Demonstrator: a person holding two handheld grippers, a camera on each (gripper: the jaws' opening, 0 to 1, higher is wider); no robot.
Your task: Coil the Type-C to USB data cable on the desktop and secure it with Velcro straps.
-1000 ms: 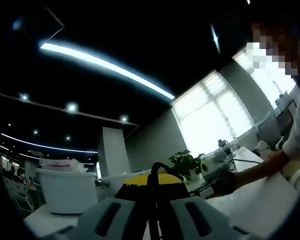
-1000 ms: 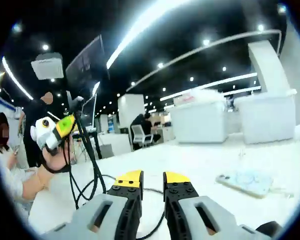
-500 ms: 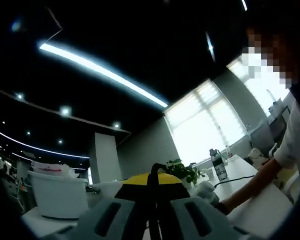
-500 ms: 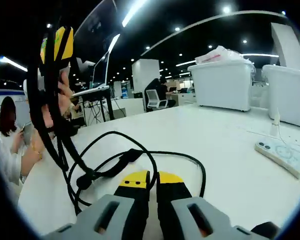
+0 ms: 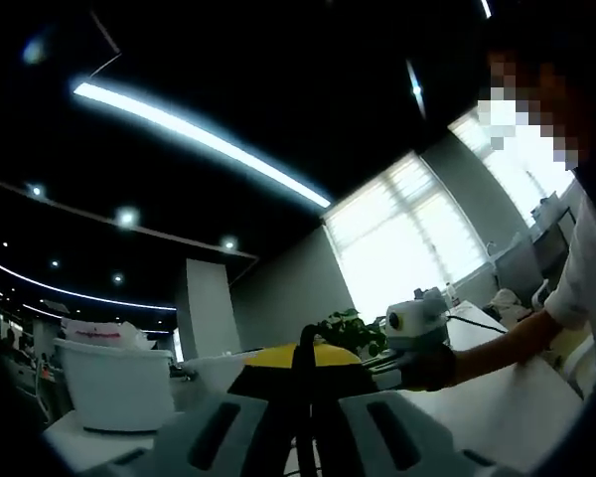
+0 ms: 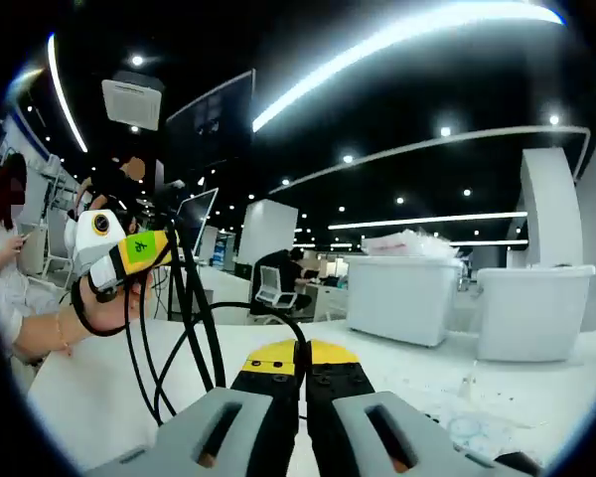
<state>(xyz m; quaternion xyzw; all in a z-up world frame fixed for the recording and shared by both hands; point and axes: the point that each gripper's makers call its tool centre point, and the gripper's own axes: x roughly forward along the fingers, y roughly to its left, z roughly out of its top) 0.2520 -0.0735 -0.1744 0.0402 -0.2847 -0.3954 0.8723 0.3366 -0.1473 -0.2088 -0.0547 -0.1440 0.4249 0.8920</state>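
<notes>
Left gripper view. Your left hand-held gripper (image 5: 304,360) is raised well above the counter (image 5: 497,422), its jaws together with a strand of the black data cable (image 5: 304,373) pinched in the seam between the yellow tips. Your right hand-held gripper (image 5: 417,338) enters from the right at the end of your sleeve, just above the white counter. White bins (image 5: 114,383) stand behind on the left; a potted plant (image 5: 346,330) stands before the window.

Right gripper view. Your right hand-held gripper (image 6: 300,360) has its jaws pressed together; a loop of the data cable (image 6: 194,328) runs down behind the tips, and whether a strand is caught there cannot be told. Your left hand-held gripper (image 6: 129,253) is held high at left, with several black strands hanging from it in long loose loops toward the counter (image 6: 99,393).

Progress, as judged: coiling is under way, with loops gathered but slack and uneven. Left to do: tightening the coil and wrapping the strap around it; no fastened strap can be made out.
</notes>
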